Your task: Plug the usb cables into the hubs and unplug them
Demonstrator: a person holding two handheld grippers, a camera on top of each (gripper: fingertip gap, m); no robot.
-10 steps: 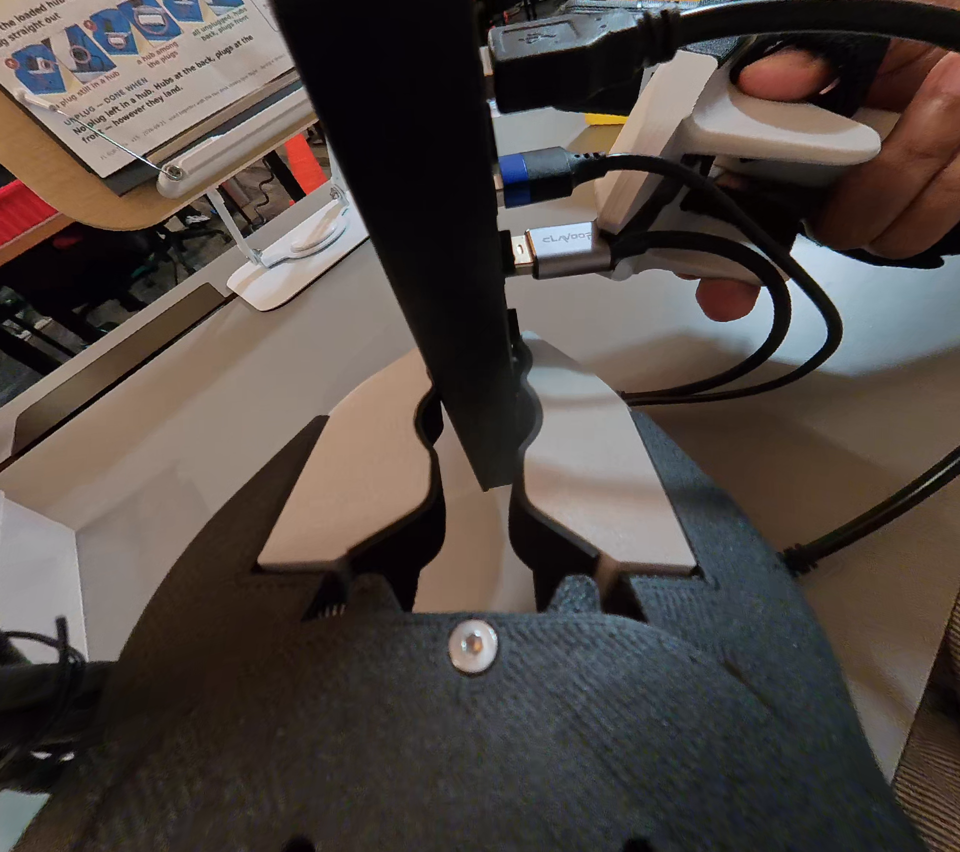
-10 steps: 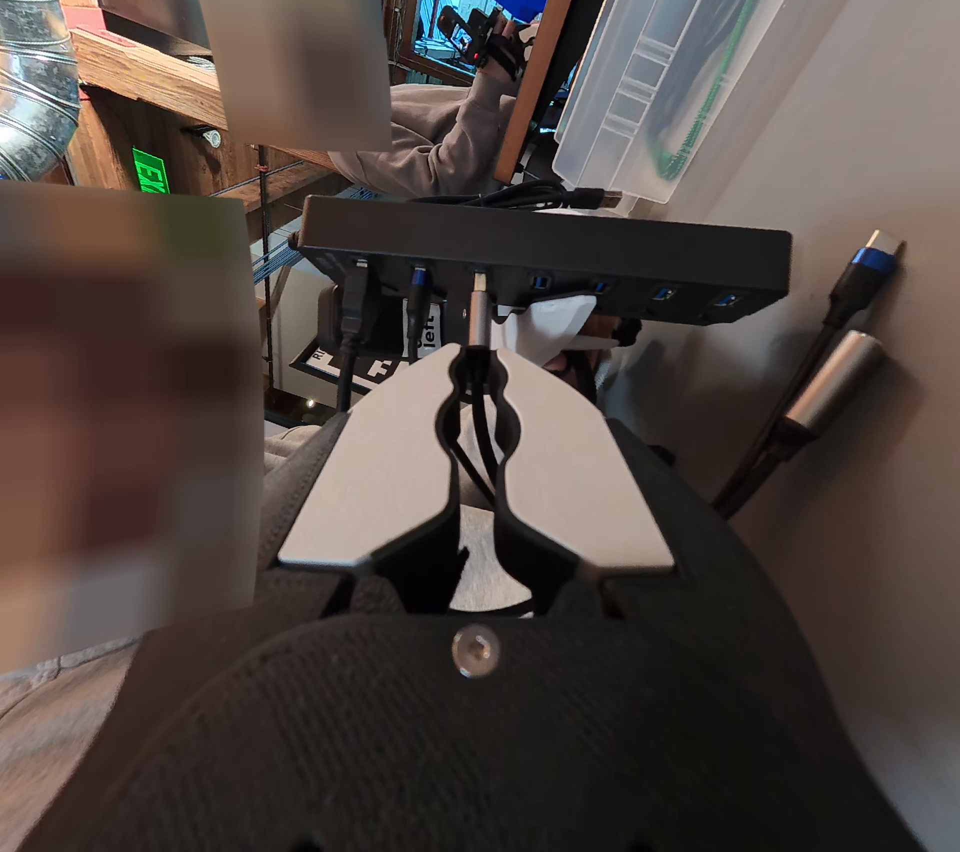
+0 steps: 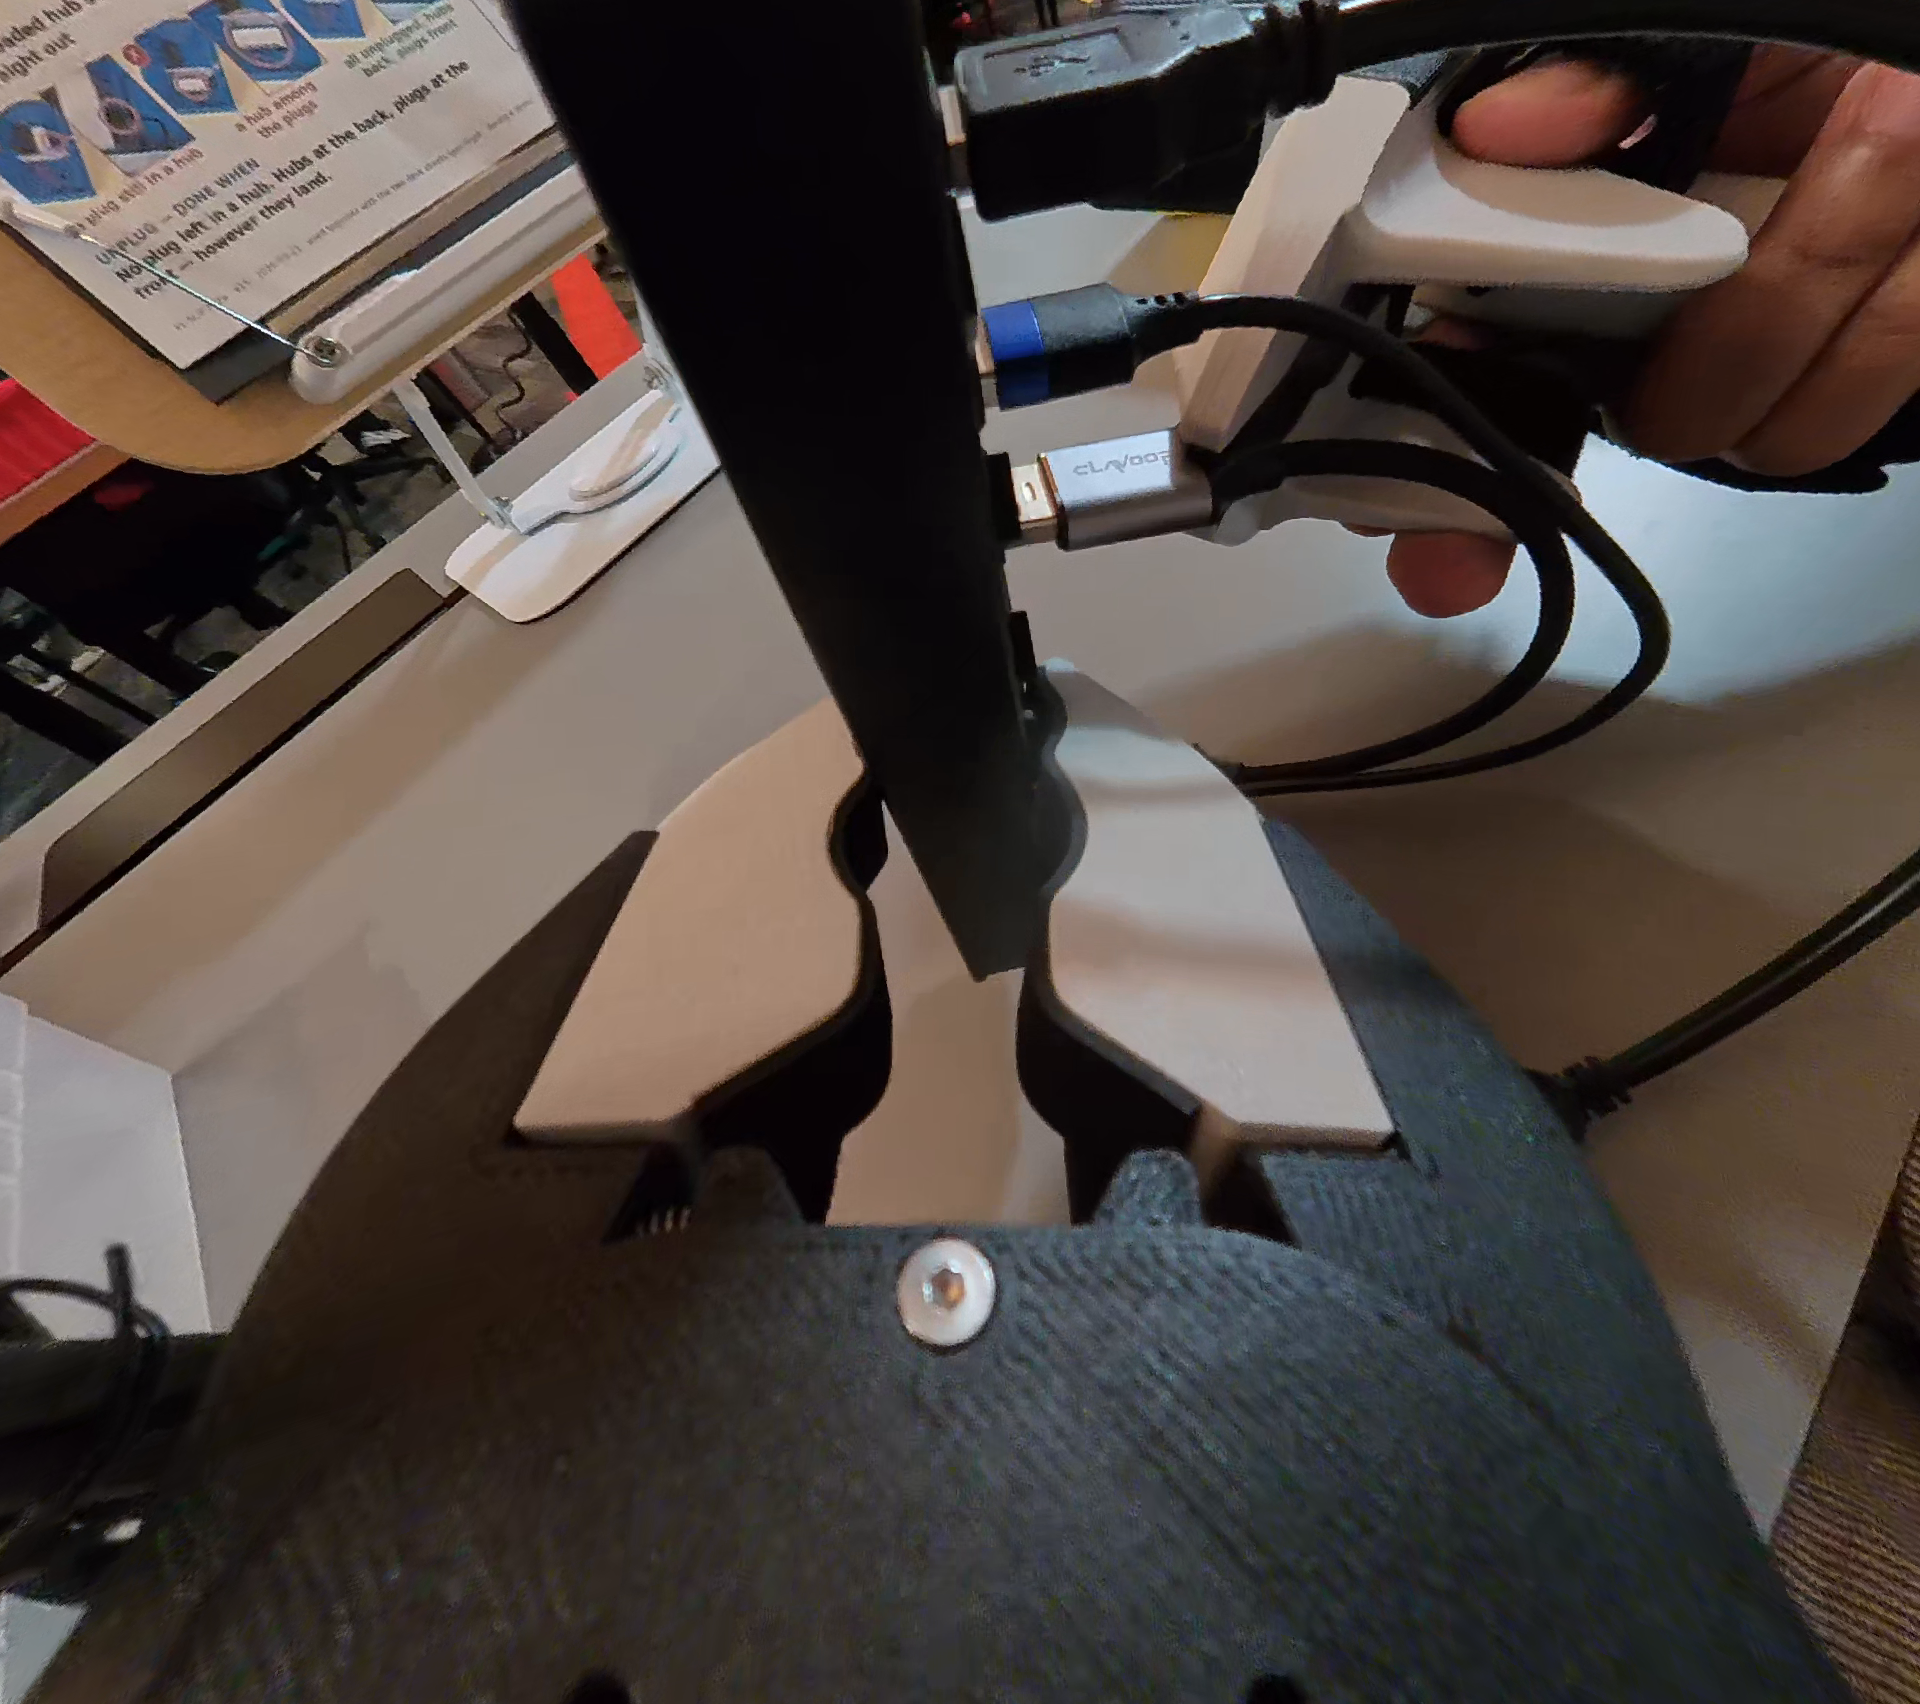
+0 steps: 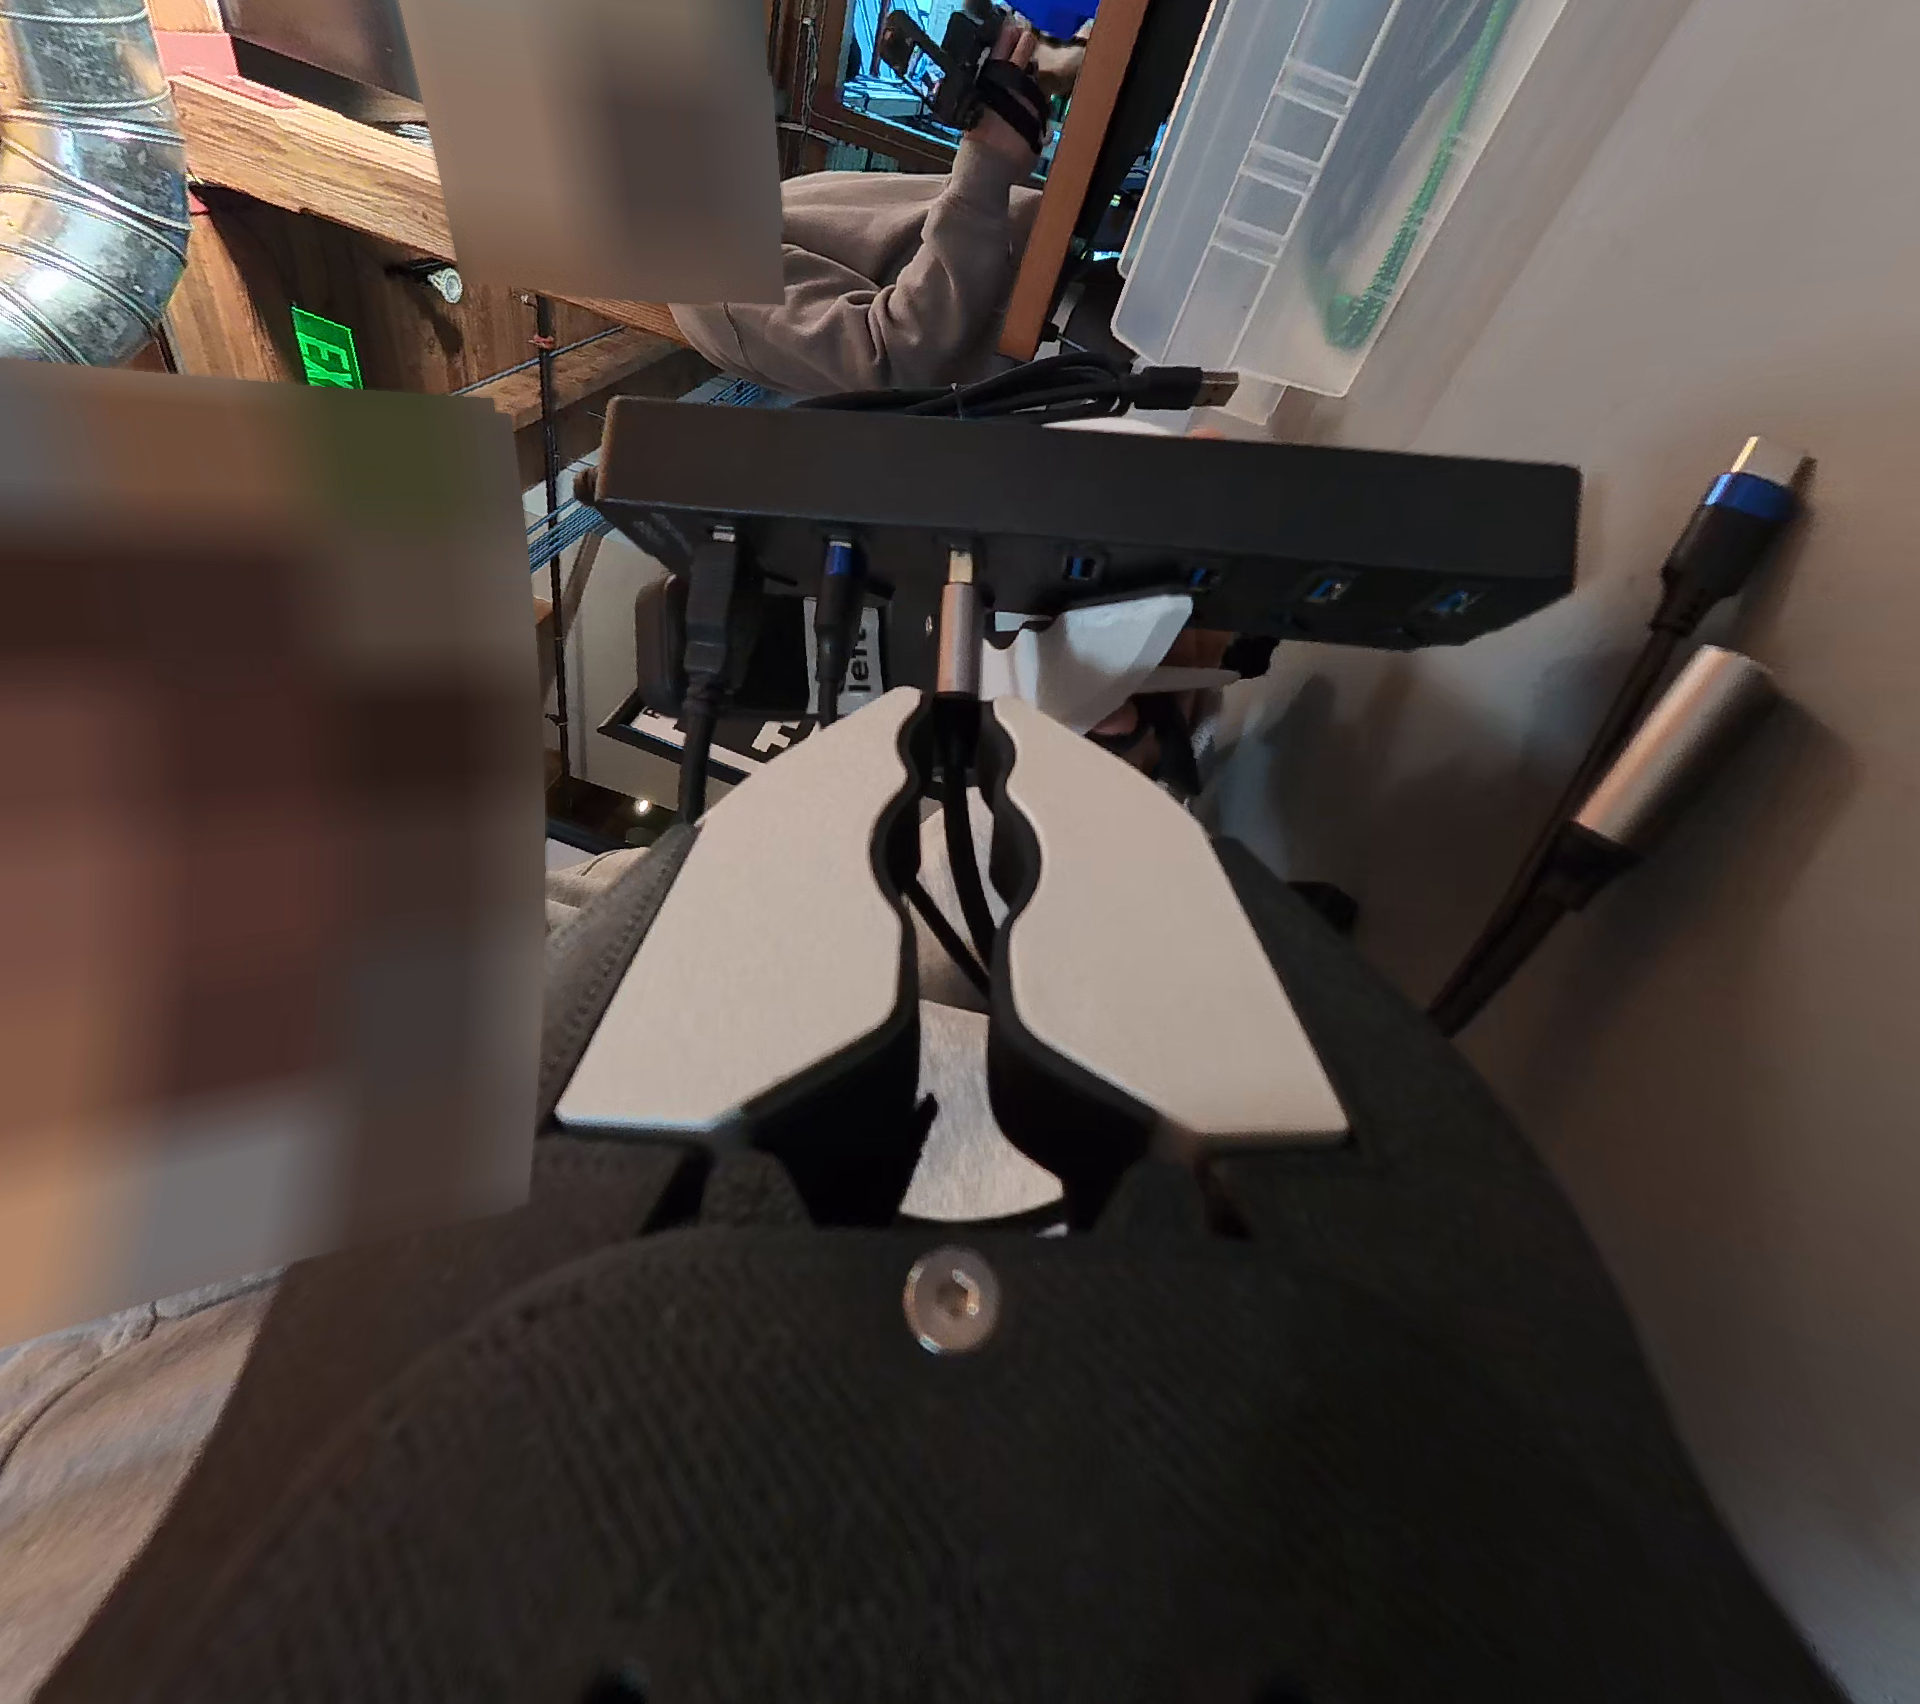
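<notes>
Left wrist view: left gripper (image 3: 951, 865) clamped on lower end of black hub (image 3: 748, 304), hub upright above table (image 3: 364, 823). Three plugs along its right edge: black plug (image 3: 1101, 116), blue-ringed plug (image 3: 1060, 345), silver plug (image 3: 1122, 485). Silver plug looks slightly further out than a moment ago, metal tongue showing.

Right wrist view: right gripper (image 4: 956, 719) closed on silver plug's tail end, cable trailing between fingers. Four ports empty. Spare plugs (image 4: 1673, 719) lie on table. Probably unplugging under way; straight pull needed.

Four blue ports (image 4: 1325, 586) at centre right lie unblocked. Black plug (image 4: 717, 615) and blue-ringed plug (image 4: 840, 605) crowd the hub's (image 4: 1091, 475) left end.
</notes>
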